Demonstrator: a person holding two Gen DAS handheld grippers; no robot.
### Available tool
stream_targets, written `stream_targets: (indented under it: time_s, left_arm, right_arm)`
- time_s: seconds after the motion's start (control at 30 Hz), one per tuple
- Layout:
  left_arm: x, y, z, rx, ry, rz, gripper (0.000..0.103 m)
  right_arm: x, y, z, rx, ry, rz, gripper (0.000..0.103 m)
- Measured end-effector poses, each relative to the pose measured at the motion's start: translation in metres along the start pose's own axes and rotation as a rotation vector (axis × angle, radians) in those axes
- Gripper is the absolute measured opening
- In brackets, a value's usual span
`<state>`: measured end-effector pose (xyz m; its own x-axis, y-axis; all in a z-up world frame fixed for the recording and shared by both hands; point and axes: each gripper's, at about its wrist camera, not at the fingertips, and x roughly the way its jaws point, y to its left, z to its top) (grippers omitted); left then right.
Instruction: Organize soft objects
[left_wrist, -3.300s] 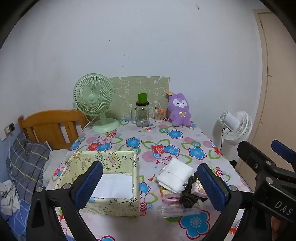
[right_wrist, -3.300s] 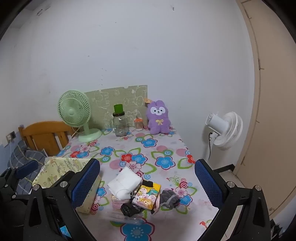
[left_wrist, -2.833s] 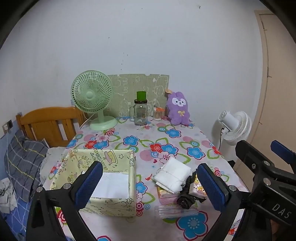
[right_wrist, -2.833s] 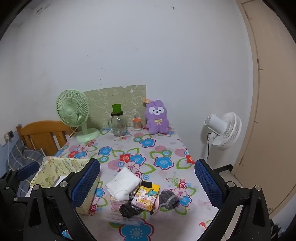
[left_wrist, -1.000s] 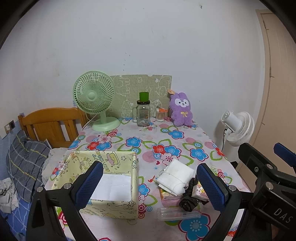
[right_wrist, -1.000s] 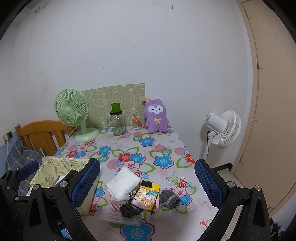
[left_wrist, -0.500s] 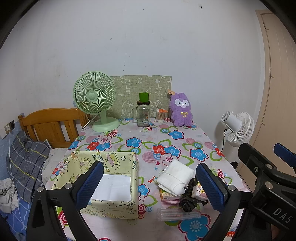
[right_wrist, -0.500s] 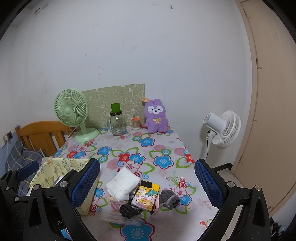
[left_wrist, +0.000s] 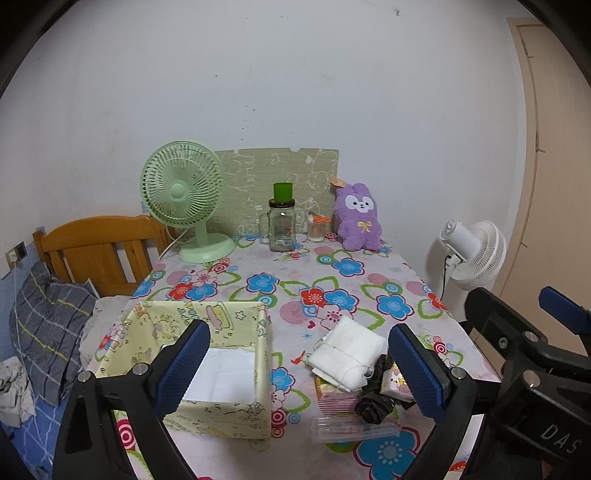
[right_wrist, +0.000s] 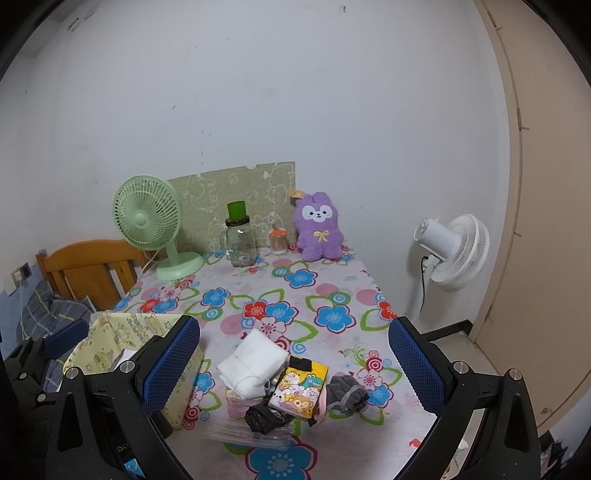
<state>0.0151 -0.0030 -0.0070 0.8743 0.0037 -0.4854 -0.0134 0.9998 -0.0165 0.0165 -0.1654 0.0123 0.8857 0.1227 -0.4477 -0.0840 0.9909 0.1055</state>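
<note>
A pile of soft items lies near the table's front edge: a folded white cloth (left_wrist: 345, 350) (right_wrist: 255, 363), a cartoon-print packet (right_wrist: 301, 387), a grey rolled sock (right_wrist: 347, 393), a black bundle (left_wrist: 371, 404) (right_wrist: 266, 415) and a pink striped pack (left_wrist: 334, 400). A yellow fabric box (left_wrist: 218, 363) (right_wrist: 107, 341) stands open to their left, with white paper inside. My left gripper (left_wrist: 299, 373) is open above the table's near edge, holding nothing. My right gripper (right_wrist: 295, 373) is open too, hovering over the pile. A purple plush rabbit (left_wrist: 360, 218) (right_wrist: 319, 227) sits at the back.
At the back stand a green desk fan (left_wrist: 184, 199), a glass jar with a green cup on it (left_wrist: 282, 223) and a toothpick jar (left_wrist: 317, 229). A clear plastic case (left_wrist: 352, 430) lies in front. A white floor fan (left_wrist: 472, 254) stands right, a wooden bed headboard (left_wrist: 99, 251) left.
Both views have shifted only slightly; the grippers stay open and the objects on the table have not moved.
</note>
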Motion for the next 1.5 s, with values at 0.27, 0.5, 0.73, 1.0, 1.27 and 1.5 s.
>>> stream_targets:
  time_s: [0.27, 0.5, 0.73, 1.0, 1.27, 1.5]
  left_arm:
    - [0.012, -0.011, -0.011, 0.020, -0.004, -0.029, 0.098]
    - [0.032, -0.023, -0.025, 0.031, 0.047, -0.064, 0.098]
    - [0.052, -0.037, -0.037, 0.047, 0.103, -0.079, 0.096]
    - [0.076, -0.053, -0.050, 0.065, 0.165, -0.100, 0.094]
    - [0.097, -0.065, -0.063, 0.086, 0.224, -0.109, 0.092]
    - [0.113, -0.065, -0.070, 0.089, 0.270, -0.102, 0.089]
  right_arm:
    - [0.011, -0.001, -0.011, -0.006, 0.021, 0.018, 0.103]
    - [0.028, -0.005, -0.023, -0.008, 0.062, 0.018, 0.103]
    - [0.052, -0.015, -0.037, 0.002, 0.117, 0.014, 0.101]
    - [0.078, -0.028, -0.052, 0.015, 0.182, 0.020, 0.096]
    - [0.105, -0.035, -0.067, 0.024, 0.251, 0.025, 0.094]
    - [0.123, -0.032, -0.074, 0.031, 0.299, 0.046, 0.090]
